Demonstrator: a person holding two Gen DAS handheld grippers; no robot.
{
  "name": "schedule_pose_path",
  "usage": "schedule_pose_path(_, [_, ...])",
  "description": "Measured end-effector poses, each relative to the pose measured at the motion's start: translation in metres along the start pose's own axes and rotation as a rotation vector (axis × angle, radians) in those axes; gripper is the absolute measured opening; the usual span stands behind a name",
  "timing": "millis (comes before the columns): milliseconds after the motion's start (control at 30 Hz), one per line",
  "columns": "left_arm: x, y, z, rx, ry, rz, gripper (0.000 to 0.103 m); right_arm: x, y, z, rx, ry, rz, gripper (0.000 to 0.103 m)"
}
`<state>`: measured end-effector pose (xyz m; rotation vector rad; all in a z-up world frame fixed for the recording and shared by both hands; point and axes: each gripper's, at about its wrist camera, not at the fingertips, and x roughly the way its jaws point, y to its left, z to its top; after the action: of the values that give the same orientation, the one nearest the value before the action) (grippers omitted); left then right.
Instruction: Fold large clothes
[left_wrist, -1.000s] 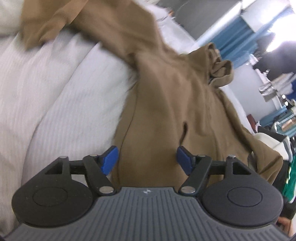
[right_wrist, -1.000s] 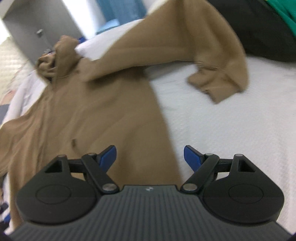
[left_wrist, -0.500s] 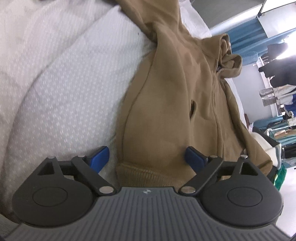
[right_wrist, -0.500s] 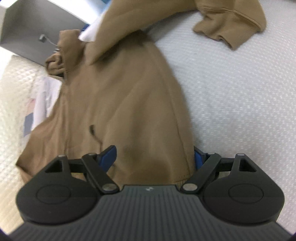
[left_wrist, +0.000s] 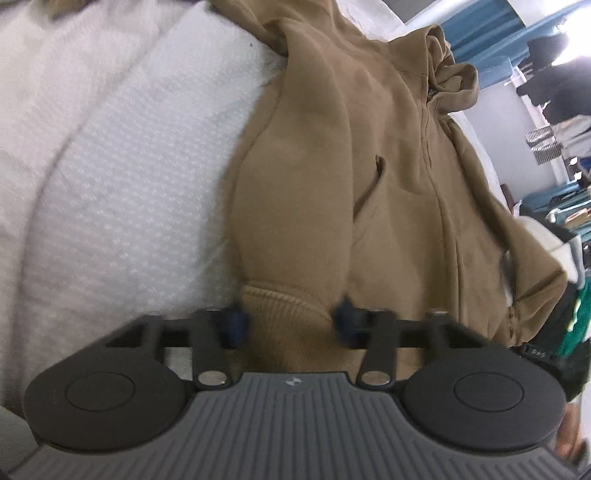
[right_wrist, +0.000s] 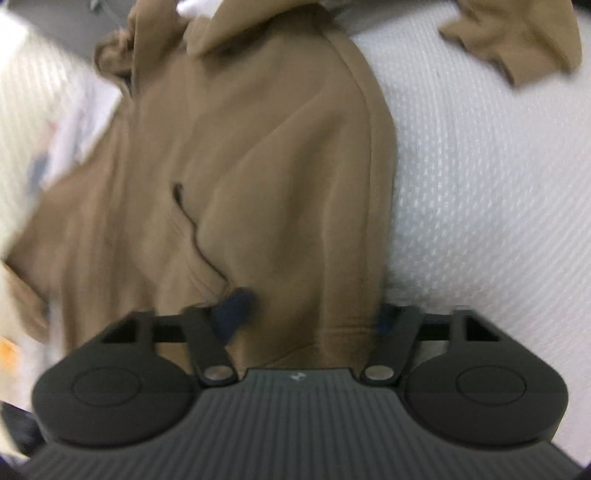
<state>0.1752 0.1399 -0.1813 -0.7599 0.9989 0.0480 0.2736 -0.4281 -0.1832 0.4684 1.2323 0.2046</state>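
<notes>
- Evidently, no fold had been made; the brown hoodie (left_wrist: 388, 177) lay spread across the white bed (left_wrist: 122, 192).
- Left gripper (left_wrist: 291, 321) and right gripper (right_wrist: 310, 310) jaws, just closing, were pinched on its ribbed hem corners.

A brown hoodie (left_wrist: 388, 155) lies on what looks like white bedding (left_wrist: 129, 177)
</notes>
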Motion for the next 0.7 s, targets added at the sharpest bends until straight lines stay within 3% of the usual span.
schedule_pose_path(33, [-0.005, 0.000, 0.001, 0.005, -0.008, -0.021, 0.023, -0.004, 0.004, 0.001, -0.022, -0.007, -0.015, 0.037])
schedule_pose_path(67, [-0.012, 0.000, 0.003, 0.012, -0.018, -0.040, 0.021, -0.010, 0.006, 0.001, -0.034, -0.016, -0.017, 0.026])
schedule_pose_path(133, [-0.029, 0.000, 0.008, 0.030, -0.048, -0.088, 0.012, -0.024, 0.007, 0.002, -0.044, -0.036, -0.009, 0.023])
schedule_pose_path(333, [-0.074, 0.015, 0.031, -0.067, -0.118, -0.240, 0.010, -0.091, 0.016, 0.003, -0.150, -0.143, 0.061, 0.018])
schedule_pose_path(533, [-0.106, 0.034, 0.047, -0.131, -0.141, -0.272, 0.009, -0.140, 0.033, -0.009, -0.263, -0.172, 0.110, 0.018])
schedule_pose_path(700, [-0.109, 0.057, 0.049, -0.146, -0.068, -0.171, 0.010, -0.136, 0.037, -0.024, -0.330, -0.086, 0.108, 0.018])
